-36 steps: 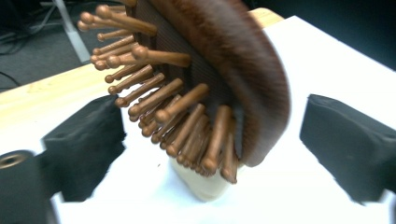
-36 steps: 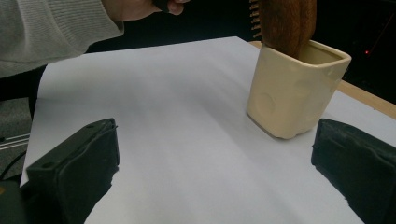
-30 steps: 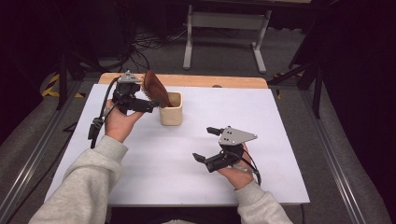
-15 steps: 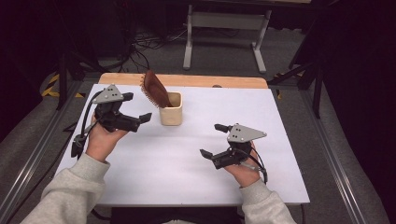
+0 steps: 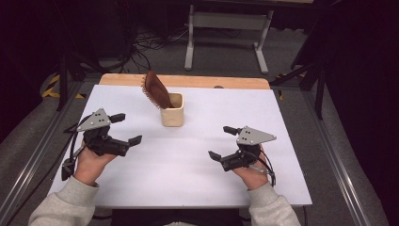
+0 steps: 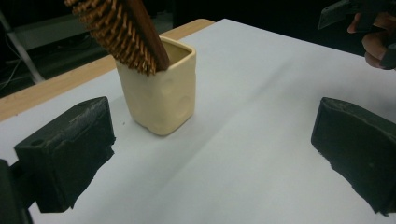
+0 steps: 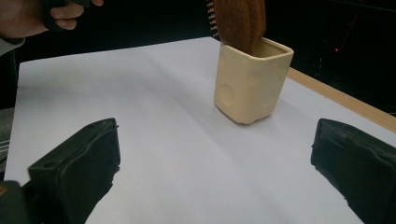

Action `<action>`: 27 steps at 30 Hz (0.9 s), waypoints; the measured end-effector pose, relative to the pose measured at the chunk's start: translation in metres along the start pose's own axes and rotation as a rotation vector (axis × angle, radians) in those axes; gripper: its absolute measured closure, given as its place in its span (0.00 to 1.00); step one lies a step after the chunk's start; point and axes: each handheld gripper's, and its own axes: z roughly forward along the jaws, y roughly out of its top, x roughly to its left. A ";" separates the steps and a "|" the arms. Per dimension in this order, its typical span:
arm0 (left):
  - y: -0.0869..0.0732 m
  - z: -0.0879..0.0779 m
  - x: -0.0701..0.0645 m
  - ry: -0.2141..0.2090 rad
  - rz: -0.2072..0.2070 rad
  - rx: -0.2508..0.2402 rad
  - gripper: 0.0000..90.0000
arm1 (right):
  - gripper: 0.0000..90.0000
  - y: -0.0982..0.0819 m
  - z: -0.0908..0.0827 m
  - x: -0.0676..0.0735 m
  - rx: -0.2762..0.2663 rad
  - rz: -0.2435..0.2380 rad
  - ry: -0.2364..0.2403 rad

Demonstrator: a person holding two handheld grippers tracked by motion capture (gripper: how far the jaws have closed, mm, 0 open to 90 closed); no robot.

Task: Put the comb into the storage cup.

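Since the earlier frames the left claw (image 5: 126,128) has drawn back from the brush, moving nearer and to the left across the desk (image 5: 188,188), and now sits well apart from the cup; the right claw (image 5: 223,142) has barely shifted. Both claws are spread wide with nothing between their jaws, as the left gripper view and the right gripper view each show bare white desk between the two black jaws.

A wooden brush (image 5: 156,89) stands in the cream cup (image 5: 172,115), which rests on the far middle of the desk, just near the wooden strip (image 5: 188,81) along the far edge. Its long axis is tilted rather than upright: the lower end is down inside the cup, and the broad head rises out and leans up toward the far left. The bristles (image 6: 116,35) face left and downward, toward the left claw's side, while the smooth wooden back (image 7: 239,21) faces the right claw's side. The brush leans against the cup's rim.

Each claw is held just above the desk by a hand, the left hand (image 5: 91,162) at near left, the right hand (image 5: 251,172) at near right, with the cup between them and farther off.
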 end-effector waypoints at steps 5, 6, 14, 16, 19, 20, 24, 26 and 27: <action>-0.014 -0.004 -0.002 0.004 0.002 -0.009 0.00 | 0.02 -0.007 -0.004 -0.001 -0.001 0.008 -0.002; -0.017 -0.005 -0.002 0.003 0.001 -0.014 0.00 | 0.02 -0.008 -0.005 -0.001 -0.003 0.008 -0.003; -0.043 -0.009 -0.004 0.004 -0.007 -0.028 0.00 | 0.02 -0.018 -0.010 -0.002 -0.004 0.016 -0.004; -0.049 -0.009 -0.004 0.003 -0.019 -0.033 0.00 | 0.02 -0.020 -0.011 -0.002 -0.001 0.020 -0.007; -0.058 -0.010 -0.003 0.006 -0.031 -0.055 0.00 | 0.02 -0.024 -0.012 -0.003 0.002 0.023 -0.011; -0.062 -0.010 -0.003 0.008 -0.038 -0.064 0.00 | 0.02 -0.025 -0.012 -0.003 0.002 0.024 -0.012; -0.070 -0.010 -0.002 0.006 -0.044 -0.071 0.00 | 0.02 -0.029 -0.014 -0.003 0.004 0.029 -0.010; -0.079 -0.009 -0.002 0.007 -0.046 -0.066 0.00 | 0.02 -0.033 -0.015 -0.002 0.006 0.034 -0.009; -0.079 -0.009 -0.002 0.007 -0.046 -0.066 0.00 | 0.02 -0.033 -0.015 -0.002 0.006 0.034 -0.009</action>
